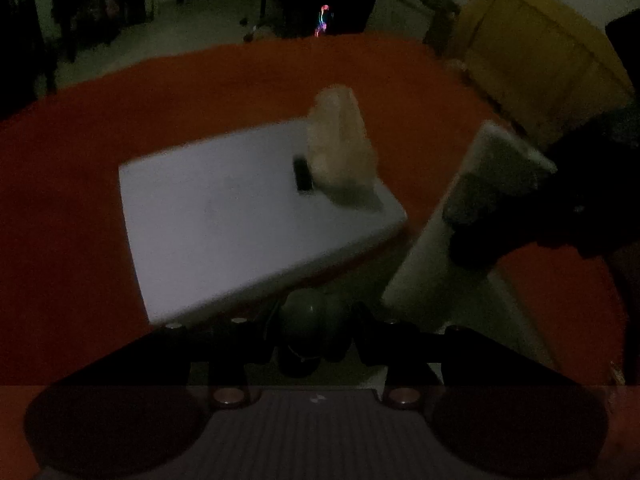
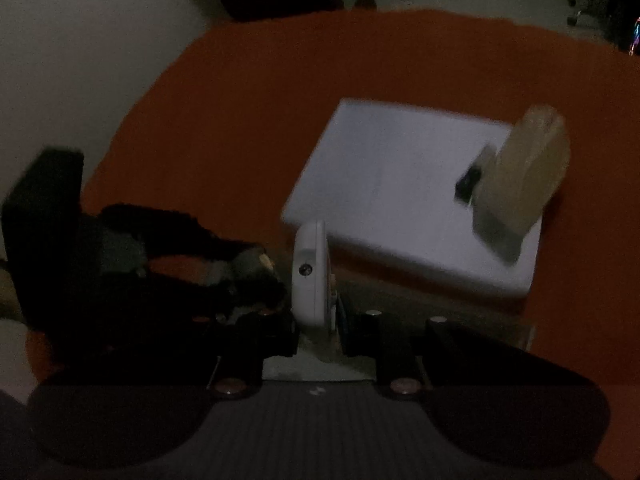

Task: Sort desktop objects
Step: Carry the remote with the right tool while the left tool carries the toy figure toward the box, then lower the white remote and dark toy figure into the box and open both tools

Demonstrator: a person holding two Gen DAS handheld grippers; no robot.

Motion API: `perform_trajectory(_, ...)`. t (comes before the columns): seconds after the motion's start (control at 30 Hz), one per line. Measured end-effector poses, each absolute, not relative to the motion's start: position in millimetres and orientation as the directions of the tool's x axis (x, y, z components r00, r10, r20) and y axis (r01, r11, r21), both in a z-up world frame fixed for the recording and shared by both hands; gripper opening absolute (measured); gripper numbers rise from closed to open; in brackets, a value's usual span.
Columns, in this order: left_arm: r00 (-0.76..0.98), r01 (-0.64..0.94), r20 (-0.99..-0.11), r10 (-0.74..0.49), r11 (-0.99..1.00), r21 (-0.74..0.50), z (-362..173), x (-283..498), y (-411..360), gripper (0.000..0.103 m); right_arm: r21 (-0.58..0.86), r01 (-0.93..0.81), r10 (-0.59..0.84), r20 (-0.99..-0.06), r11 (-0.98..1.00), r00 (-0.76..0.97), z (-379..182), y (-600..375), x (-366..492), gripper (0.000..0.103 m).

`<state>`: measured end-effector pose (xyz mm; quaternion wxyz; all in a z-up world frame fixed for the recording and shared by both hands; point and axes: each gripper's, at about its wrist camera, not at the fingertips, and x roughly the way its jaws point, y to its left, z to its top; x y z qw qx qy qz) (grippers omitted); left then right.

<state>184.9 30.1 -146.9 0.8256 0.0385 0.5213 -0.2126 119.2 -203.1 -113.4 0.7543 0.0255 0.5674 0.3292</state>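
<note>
1. Scene: dim and blurred. A white box (image 1: 256,216) sits on a red cloth (image 1: 80,184). A tan bag (image 1: 340,148) stands at the box's far right corner, with a small dark item (image 1: 302,174) touching its near side. What that item is cannot be told.

2. Left gripper (image 1: 316,332): fingers drawn close around a dark greenish ball (image 1: 312,312), which sits between them at the near edge of the box. It appears pinched, not merely touched.

3. Right gripper (image 2: 320,320): fingers pressed onto a white flat device (image 2: 310,272), held on edge and upright. A small screw shows on its facing side. In the left view the same device (image 1: 460,232) rises tilted beside the box, with the right gripper's dark body over it.

4. Step in hand, as judged: both objects are lifted and carried; neither is yet set down. The box looks the likely sorting place, though that is not certain.

5. Next move calls for: bringing each object over bare box surface, clear of the bag, and lowering before release. The ball may roll once freed; the device will topple if let go on edge.

6. Pose: both grippers point forward and downward toward the box, close together, the left one just left of the device.
</note>
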Motion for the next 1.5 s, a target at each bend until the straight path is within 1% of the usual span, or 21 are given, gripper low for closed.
perform_trajectory(0.17, 0.292, 0.43, -0.907, -0.304, 0.889, -0.159, -167.5, 159.6, 24.0, 0.033, 0.401, -0.473, 0.472, -0.881, 0.785, 0.037, -152.3, -197.7, 97.5, 0.021)
perform_trajectory(0.3, 0.266, 0.444, -0.923, -0.278, 0.885, -0.139, -185.9, 146.8, 22.7, 0.033, 0.38, -0.493, 0.424, -0.905, 0.783, -0.025, -177.8, -189.6, 85.4, 0.021)
perform_trajectory(0.63, 0.189, 0.442, -0.951, -0.244, 0.886, -0.139, -225.8, 120.6, 15.8, 0.033, 0.399, -0.497, 0.39, -0.912, 0.771, -0.126, -215.1, -182.2, 66.2, 0.021)
perform_trajectory(0.77, 0.177, 0.433, -0.962, -0.208, 0.894, -0.113, -236.8, 116.6, 18.1, 0.033, 0.403, -0.472, 0.386, -0.912, 0.784, -0.139, -232.6, -185.6, 67.2, 0.021)
perform_trajectory(0.87, 0.167, 0.415, -0.965, -0.201, 0.902, -0.117, -244.0, 117.7, 17.8, 0.033, 0.402, -0.462, 0.376, -0.914, 0.791, -0.152, -244.7, -185.3, 67.2, 0.021)
perform_trajectory(1.2, 0.171, 0.469, -0.966, -0.192, 0.878, -0.091, -249.4, 107.8, 5.7, 0.033, 0.431, -0.446, 0.351, -0.902, 0.784, -0.253, -279.3, -179.0, 56.4, 0.021)
perform_trajectory(1.5, 0.168, 0.483, -0.969, -0.181, 0.872, -0.079, -254.0, 115.4, -5.6, 0.033, 0.455, -0.438, 0.375, -0.889, 0.775, -0.261, -288.5, -173.5, 69.7, 0.021)
